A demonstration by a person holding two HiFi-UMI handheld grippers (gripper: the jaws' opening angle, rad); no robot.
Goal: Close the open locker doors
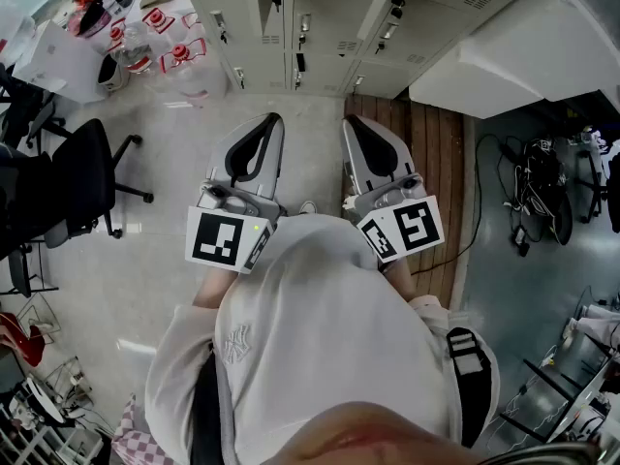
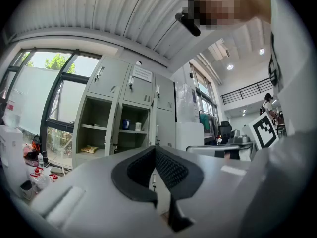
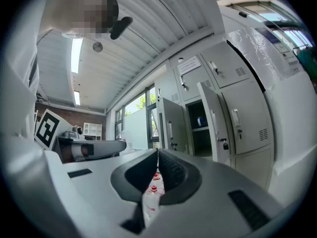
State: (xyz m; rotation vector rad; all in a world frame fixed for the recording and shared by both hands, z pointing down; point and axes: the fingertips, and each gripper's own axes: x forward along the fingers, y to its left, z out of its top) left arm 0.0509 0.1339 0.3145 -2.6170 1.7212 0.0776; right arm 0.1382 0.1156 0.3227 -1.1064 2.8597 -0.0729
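Note:
A bank of grey lockers stands ahead of me. In the left gripper view two lower compartments stand open, with shelves that hold a blue cup and a yellow packet. The right gripper view shows two doors swung outward. My left gripper and right gripper are side by side, well short of the lockers. Both are shut on nothing and point at them.
Several water bottles stand on the floor left of the lockers. A black office chair is at my left. A wooden platform and a large white box lie to the right, with cables beyond.

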